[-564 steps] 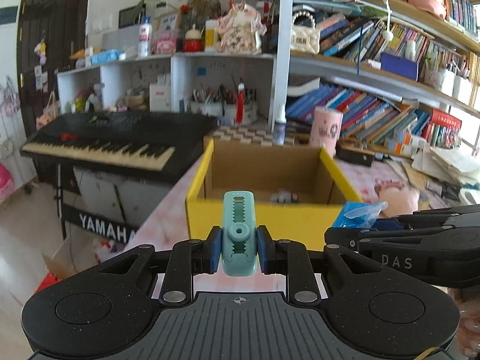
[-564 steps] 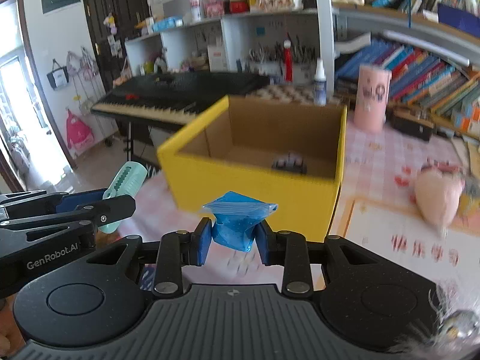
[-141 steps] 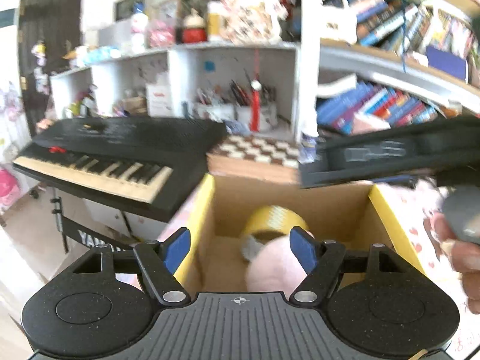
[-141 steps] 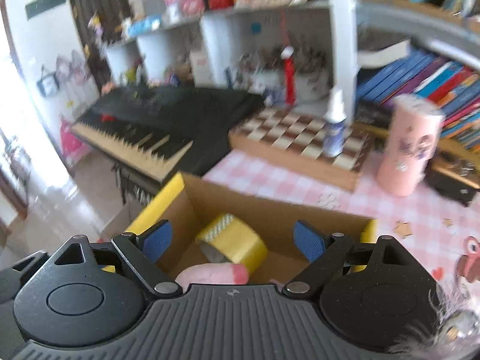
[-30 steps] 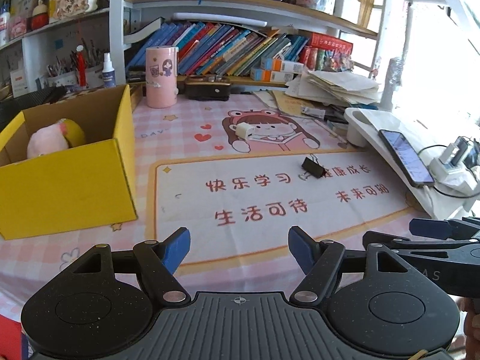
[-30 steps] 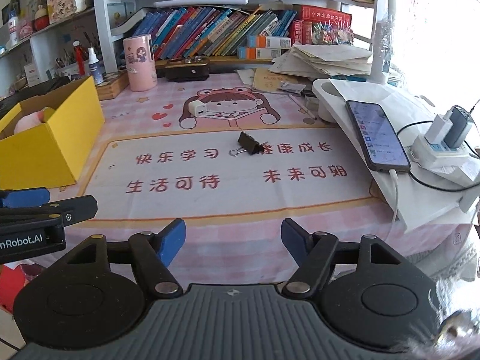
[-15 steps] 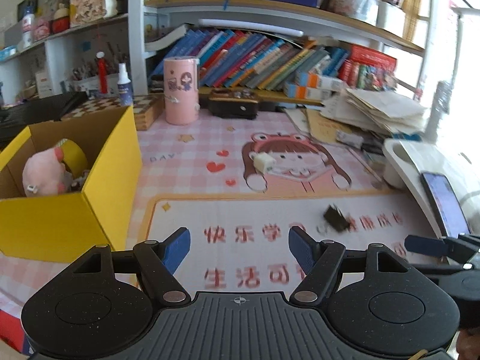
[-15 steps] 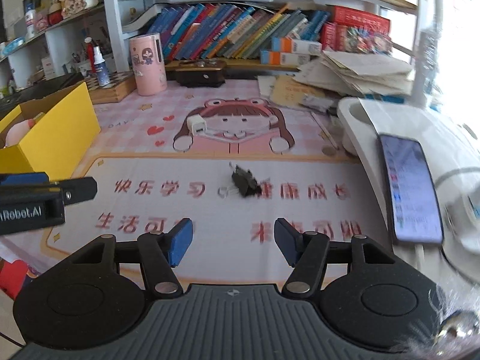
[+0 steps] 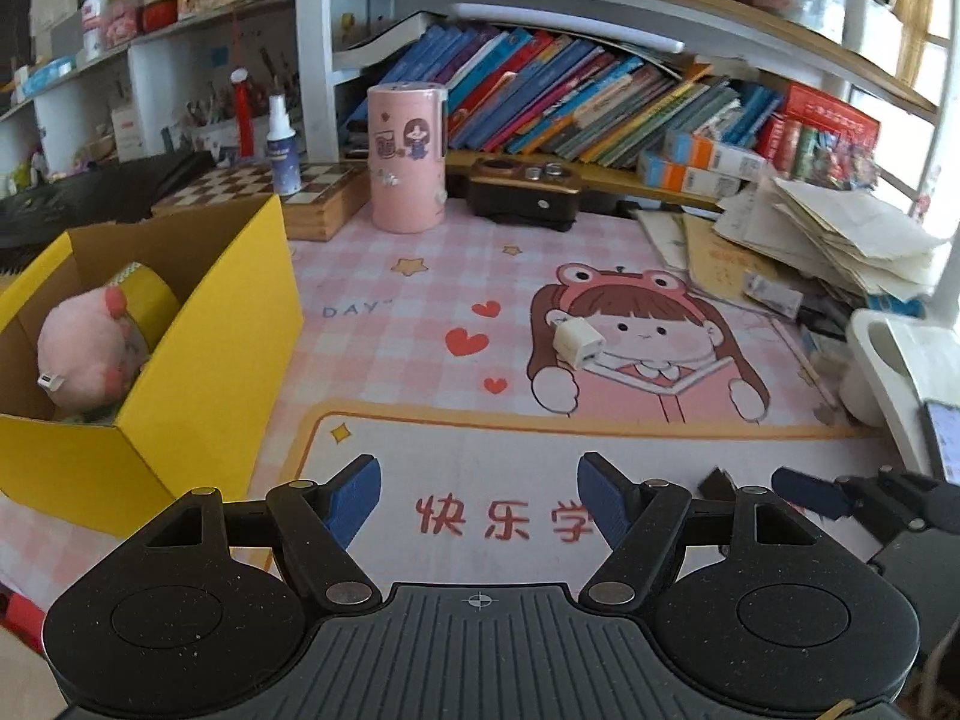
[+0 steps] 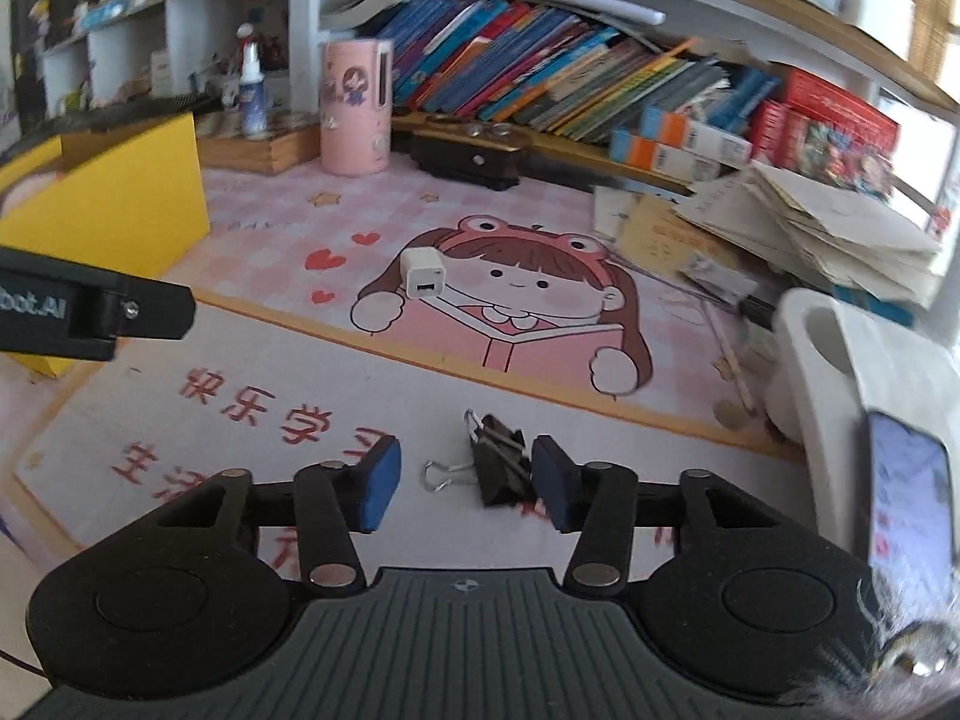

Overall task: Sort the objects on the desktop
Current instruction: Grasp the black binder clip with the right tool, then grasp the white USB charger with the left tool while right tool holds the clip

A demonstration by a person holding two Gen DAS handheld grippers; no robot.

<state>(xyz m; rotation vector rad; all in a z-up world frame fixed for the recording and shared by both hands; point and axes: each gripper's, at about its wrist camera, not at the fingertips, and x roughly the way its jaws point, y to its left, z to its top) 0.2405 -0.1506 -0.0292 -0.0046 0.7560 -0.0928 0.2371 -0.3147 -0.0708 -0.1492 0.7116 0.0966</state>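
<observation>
Right gripper point(image 10: 462, 483) is straddling the black binder clip point(image 10: 498, 462) on the desk mat point(image 10: 300, 396), and its jaws have just been closing in. The clip sits between the blue pads, snug against the right-hand pad with a clear gap on the other side, so I wouldn't call it gripped yet. One wire handle sticks out toward 9 o'clock and the other toward 11. Left gripper point(image 9: 477, 501) is wide open with nothing in it, hanging over the printed red characters. From its camera the white charger cube point(image 9: 579, 343) is at about 1 o'clock on the cartoon girl's hair, and the yellow box point(image 9: 210, 360) is off at 9 o'clock with a pink plush toy point(image 9: 84, 354) and a roll of yellow tape point(image 9: 150, 294) already inside. So my read: most of the sorting is done, we're mid-pickup on the clip, and the charger cube is likely next for the free hand. The next move calls for finishing the squeeze on the clip's body, not the wire loops, which would probably let it swing or slip. It's hard to tell through the fisheye whether the pads are low enough to catch the body squarely. After that, lift and carry over to the box.
</observation>
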